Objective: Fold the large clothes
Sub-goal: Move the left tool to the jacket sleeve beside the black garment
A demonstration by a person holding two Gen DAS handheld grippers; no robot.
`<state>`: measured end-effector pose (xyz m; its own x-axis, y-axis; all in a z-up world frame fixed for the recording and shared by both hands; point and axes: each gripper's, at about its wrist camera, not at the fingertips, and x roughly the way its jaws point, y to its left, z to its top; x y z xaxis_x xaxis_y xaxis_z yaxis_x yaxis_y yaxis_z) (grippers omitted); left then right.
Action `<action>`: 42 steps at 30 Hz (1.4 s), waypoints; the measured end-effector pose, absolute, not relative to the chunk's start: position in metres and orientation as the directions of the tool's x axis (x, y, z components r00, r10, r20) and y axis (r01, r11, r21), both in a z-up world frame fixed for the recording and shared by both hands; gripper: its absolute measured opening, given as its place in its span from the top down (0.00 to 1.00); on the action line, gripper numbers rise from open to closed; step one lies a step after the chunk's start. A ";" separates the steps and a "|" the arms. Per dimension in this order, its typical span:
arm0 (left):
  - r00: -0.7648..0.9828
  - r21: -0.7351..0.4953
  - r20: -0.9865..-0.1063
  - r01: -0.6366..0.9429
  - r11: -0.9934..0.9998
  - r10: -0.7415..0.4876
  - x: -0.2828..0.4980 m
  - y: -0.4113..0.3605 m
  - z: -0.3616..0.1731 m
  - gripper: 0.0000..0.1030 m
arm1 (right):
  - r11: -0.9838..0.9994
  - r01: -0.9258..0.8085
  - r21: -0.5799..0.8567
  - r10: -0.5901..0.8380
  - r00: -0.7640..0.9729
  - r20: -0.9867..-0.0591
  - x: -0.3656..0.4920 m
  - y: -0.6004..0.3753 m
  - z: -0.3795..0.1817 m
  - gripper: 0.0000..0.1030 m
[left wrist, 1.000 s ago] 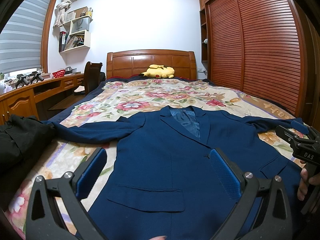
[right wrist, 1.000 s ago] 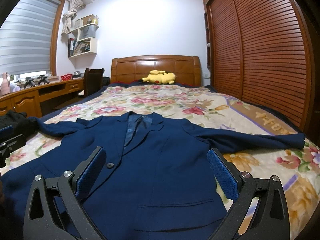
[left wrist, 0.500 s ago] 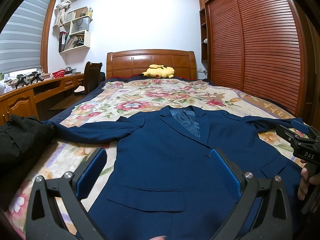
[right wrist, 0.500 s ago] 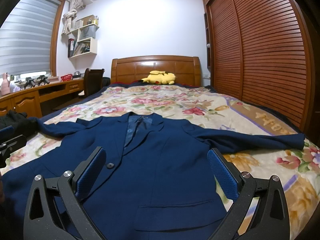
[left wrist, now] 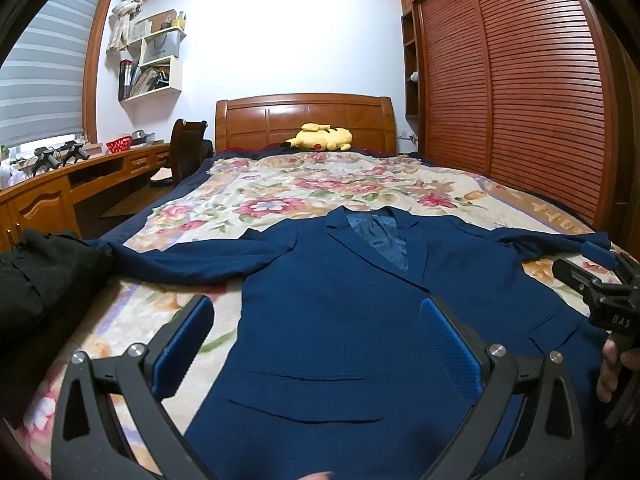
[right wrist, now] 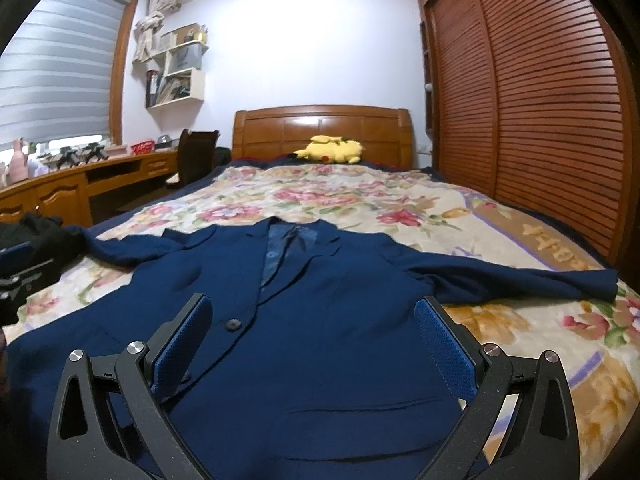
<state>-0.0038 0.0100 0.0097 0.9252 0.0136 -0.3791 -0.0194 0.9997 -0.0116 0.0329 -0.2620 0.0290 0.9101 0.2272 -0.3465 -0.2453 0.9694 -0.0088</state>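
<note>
Left gripper (left wrist: 316, 316) hovers over the foot edge of the bed (left wrist: 280, 184), fingers spread wide, nothing between them; the navy blazer (left wrist: 340, 320) lies flat just below and ahead, its left-side flap pocket under the gripper. Right gripper (right wrist: 314, 316) likewise spread wide and empty, over the blazer's right front panel, button (right wrist: 233, 324) just by its left finger. The right gripper also shows at the right edge of the left view, a hand (left wrist: 612, 364) on its handle.

No visible change from 1.0 s ago: both grippers and the blazer sit where they were.

Blazer is face up, collar toward the headboard (left wrist: 304, 120), sleeves spread toward both side edges of the bed. Black garment (left wrist: 40, 276) sits at the near left corner, touching the left sleeve end. Farther off: yellow plush toy (left wrist: 320, 138) at the headboard, wooden table (left wrist: 60, 184) and chair (left wrist: 188, 148) left, louvred wardrobe (left wrist: 520, 100) right. Nothing lies on the blazer.
</note>
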 end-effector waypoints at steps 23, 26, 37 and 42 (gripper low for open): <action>0.865 -0.014 -0.498 -0.080 0.997 0.062 0.035 0.098 0.023 0.00 | 0.901 -0.433 -0.019 0.392 0.834 -0.388 0.054 -0.170 0.048 0.00; 0.857 -0.010 -0.509 -0.091 0.996 0.073 0.044 0.111 0.027 0.00 | 0.895 -0.446 -0.009 0.407 0.824 -0.393 0.067 -0.157 0.055 0.00; 0.811 -0.011 -0.576 -0.130 0.991 0.100 0.092 0.160 0.018 0.00 | 0.874 -0.483 0.047 0.457 0.786 -0.416 0.114 -0.124 0.058 0.00; 0.772 -0.027 -0.626 -0.162 0.986 0.110 0.121 0.182 0.000 0.00 | 0.852 -0.522 0.034 0.481 0.756 -0.444 0.127 -0.110 0.044 0.00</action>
<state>0.1212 0.1818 0.0004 0.7721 0.1103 -0.6259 -0.1625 0.9864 -0.0266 0.1266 -0.1103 0.0436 0.7563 0.4807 -0.4437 -0.5219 0.8523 0.0339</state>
